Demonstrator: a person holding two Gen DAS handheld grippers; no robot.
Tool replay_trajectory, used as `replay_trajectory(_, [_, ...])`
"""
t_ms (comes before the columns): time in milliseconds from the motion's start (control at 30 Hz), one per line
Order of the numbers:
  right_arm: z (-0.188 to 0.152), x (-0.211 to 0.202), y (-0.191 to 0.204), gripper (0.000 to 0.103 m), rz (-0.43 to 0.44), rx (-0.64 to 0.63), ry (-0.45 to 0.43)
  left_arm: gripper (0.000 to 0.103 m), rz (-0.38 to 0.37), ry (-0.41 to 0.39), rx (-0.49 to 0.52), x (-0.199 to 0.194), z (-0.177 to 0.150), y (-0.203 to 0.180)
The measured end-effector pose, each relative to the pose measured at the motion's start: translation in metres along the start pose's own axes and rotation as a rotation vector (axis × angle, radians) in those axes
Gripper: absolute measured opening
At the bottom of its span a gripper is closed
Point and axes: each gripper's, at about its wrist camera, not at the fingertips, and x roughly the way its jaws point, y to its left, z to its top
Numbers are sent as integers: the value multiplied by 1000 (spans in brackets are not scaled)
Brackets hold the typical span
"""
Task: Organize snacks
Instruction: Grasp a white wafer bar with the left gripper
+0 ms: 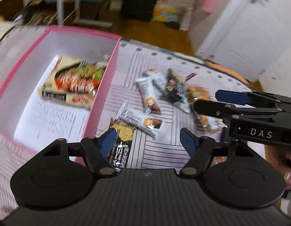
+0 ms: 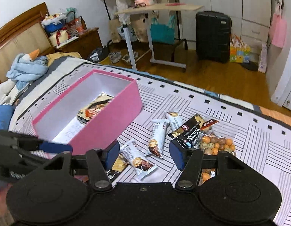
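Three white snack bars point(image 2: 157, 137) lay loose on the striped bed cover point(image 2: 239, 150), one point(image 2: 138, 162) nearest the camera, one beside it, and one point(image 2: 173, 118) farther back, all close together. Just right of them sat one black snack bag point(image 2: 190, 131) partly overlapping one clear bag of orange and brown nuts point(image 2: 218, 144). One more dark packet point(image 1: 121, 146) with gold print lay close to the wall of the pink box point(image 2: 115, 124), below the nearest bar. One box only stood on the cover, left of the pile, open-topped; inside it lay one large snack pack point(image 1: 73, 82) on a printed sheet of paper point(image 1: 49, 120).

Both grippers hung above the cover, empty. The left gripper point(image 1: 148, 138) had its blue pads apart with nothing between them, over the gap beside the box. The right gripper point(image 2: 144, 152) likewise stood open above the nearest bar, touching nothing; in the left wrist view it reached in from the right, over the nuts.

Beyond the bed stood one black suitcase point(image 2: 213, 35), one rolling side table point(image 2: 154, 9), and one teal bag point(image 2: 162, 31).
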Motion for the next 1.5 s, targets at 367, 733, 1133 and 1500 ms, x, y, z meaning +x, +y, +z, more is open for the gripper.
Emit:
replay_trajectory(367, [18, 92, -33, 59, 86, 48, 104, 69, 146, -41, -205, 85, -10, -12])
replay_trajectory(733, [10, 156, -42, 52, 57, 82, 189, 70, 276, -95, -187, 133, -15, -16])
replay_trajectory(1133, [-1, 136, -38, 1, 28, 9, 143, 30, 287, -93, -81, 133, -19, -23])
replay_trajectory(1500, [2, 142, -36, 17, 67, 71, 150, 28, 254, -56, -70, 123, -24, -18])
